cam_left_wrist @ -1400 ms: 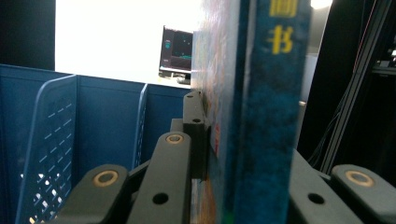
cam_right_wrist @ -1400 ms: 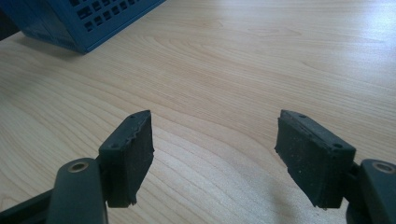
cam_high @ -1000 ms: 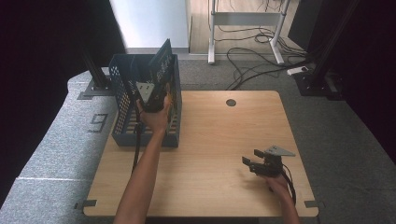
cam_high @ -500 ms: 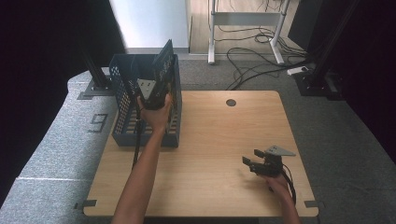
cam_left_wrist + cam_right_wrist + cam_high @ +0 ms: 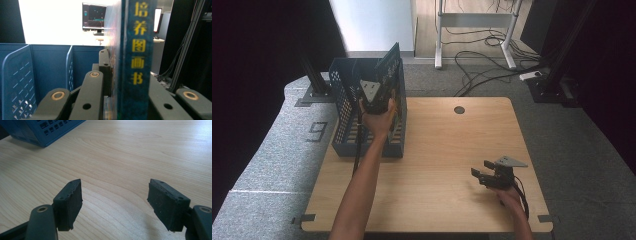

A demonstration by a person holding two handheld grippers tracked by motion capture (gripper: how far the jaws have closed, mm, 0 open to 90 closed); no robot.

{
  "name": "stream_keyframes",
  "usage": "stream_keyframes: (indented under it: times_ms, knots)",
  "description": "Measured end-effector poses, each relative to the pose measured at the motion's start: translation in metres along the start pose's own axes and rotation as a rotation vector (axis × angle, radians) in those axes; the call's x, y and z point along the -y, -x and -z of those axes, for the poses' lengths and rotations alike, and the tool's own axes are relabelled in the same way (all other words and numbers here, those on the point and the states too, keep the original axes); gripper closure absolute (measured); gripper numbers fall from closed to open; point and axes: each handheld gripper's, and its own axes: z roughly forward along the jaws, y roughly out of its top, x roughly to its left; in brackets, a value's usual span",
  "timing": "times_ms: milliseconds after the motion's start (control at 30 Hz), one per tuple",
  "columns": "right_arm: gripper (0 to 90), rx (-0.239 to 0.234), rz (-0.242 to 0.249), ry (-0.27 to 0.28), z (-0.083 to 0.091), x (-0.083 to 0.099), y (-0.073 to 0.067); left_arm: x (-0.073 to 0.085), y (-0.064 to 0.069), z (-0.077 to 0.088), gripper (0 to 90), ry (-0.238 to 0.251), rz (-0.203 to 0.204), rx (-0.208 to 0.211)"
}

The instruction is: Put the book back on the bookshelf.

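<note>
While the left gripper [image 5: 379, 95] hangs over the blue perforated plastic file basket [image 5: 343, 117] at the table's left rear, we note its jaws clamped on a thin dark-blue book with yellow characters down its spine [image 5: 136, 60]. The jaws have just been closing, and the book sits pinched between them. In the left gripper view the spine runs upright between the black jaws, with the basket's blue dividers [image 5: 70, 67] to the left of it. In the high view the book [image 5: 389, 67] stands on edge, tilted, its upper end rising above the basket's rim and its lower part inside the basket near the right wall; which compartment it occupies we cannot tell. We see the person's left forearm [image 5: 362, 185] reaching up from the bottom edge to the basket. The right gripper [image 5: 484, 176] rests low over the light wooden tabletop [image 5: 447, 150] near the front right, well apart from the basket. Its pads [image 5: 68, 202] stand wide with bare wood between them, holding nothing.
</note>
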Motion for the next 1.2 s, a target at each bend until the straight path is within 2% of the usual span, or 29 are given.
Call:
stream_keyframes:
  times_ms: [167, 367, 533, 700, 933, 1100, 1200]
  knots:
    - [26.9, 0.001, -0.004, -0.005, 0.000, 0.000, 0.000, 0.000, -0.001, 0.009, 83.0, 0.047, 0.008, 0.002]
    - [27.0, 0.002, -0.003, -0.001, 0.000, 0.000, 0.000, -0.003, -0.011, 0.019, 82.9, 0.122, 0.063, -0.006]
    - [26.9, 0.001, 0.002, -0.005, -0.002, 0.001, -0.001, 0.005, -0.012, 0.026, 82.8, 0.172, 0.074, -0.004]
    - [27.0, -0.003, 0.002, -0.006, 0.000, 0.000, -0.002, 0.013, -0.012, 0.029, 82.7, 0.197, 0.086, -0.002]
    - [27.0, 0.004, 0.002, -0.014, -0.002, 0.001, -0.002, 0.020, -0.008, 0.032, 82.6, 0.218, 0.068, -0.002]
    - [26.9, 0.005, 0.002, -0.014, -0.001, 0.001, -0.002, 0.030, -0.006, 0.031, 82.3, 0.216, 0.078, -0.001]
    - [26.9, 0.005, 0.002, -0.017, -0.002, 0.001, -0.002, 0.030, -0.005, 0.032, 82.1, 0.215, 0.072, 0.004]
